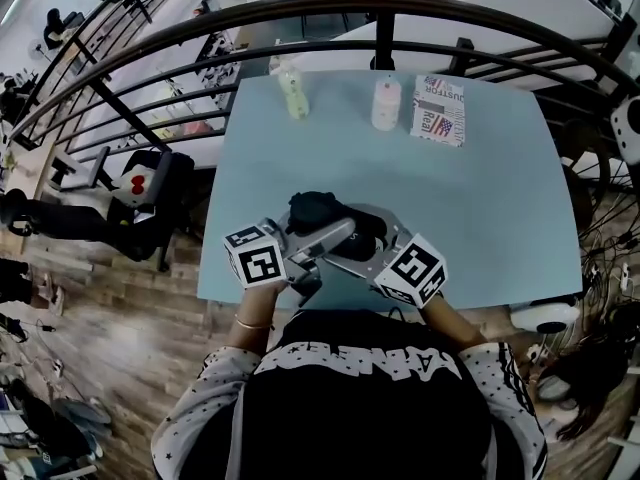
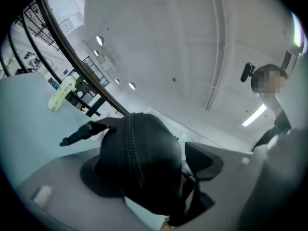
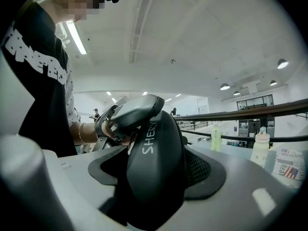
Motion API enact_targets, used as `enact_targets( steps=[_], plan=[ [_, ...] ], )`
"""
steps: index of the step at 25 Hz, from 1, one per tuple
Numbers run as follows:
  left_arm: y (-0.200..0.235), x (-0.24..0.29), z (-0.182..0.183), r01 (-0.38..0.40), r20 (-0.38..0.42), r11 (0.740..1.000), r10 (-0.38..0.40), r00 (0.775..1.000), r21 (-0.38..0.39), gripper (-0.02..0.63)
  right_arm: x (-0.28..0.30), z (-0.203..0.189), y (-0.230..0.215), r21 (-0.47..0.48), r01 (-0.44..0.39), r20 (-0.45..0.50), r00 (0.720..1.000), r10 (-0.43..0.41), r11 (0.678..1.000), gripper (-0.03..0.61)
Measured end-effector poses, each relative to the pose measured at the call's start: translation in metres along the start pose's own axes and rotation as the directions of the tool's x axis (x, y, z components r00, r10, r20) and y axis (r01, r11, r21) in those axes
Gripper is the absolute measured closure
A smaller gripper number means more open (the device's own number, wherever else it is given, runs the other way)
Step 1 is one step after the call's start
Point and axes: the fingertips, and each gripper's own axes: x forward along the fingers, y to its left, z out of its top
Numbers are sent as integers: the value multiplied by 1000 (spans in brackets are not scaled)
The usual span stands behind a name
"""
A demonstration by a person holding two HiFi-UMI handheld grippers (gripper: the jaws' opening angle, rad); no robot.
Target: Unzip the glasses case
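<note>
A black glasses case (image 1: pixel 318 213) is held just above the near part of the pale blue table (image 1: pixel 480 208), in front of the person's chest. My right gripper (image 1: pixel 365 240) is shut on it; in the right gripper view the case (image 3: pixel 156 162) fills the gap between both pads, white lettering facing me. My left gripper (image 1: pixel 322 243) grips it from the other side. In the left gripper view the case (image 2: pixel 144 162) sits between the pads, its zipper (image 2: pixel 130 148) running over the top. The black pull strap (image 2: pixel 79 134) sticks out free to the left.
At the table's far edge stand a pale green bottle (image 1: pixel 293 96), a white bottle (image 1: pixel 386 103) and a printed box (image 1: pixel 438 110). A dark curved railing (image 1: pixel 380 8) runs behind the table. A black chair (image 1: pixel 150 203) stands left of it.
</note>
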Motion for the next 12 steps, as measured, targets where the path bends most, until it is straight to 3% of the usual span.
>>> enact_targets(
  steps=[12],
  plan=[
    [6,3,-1,-29,11,999,29,1000,-20,614,2,-3,1,-62,-17,-12,1000,16,998,219]
  ],
)
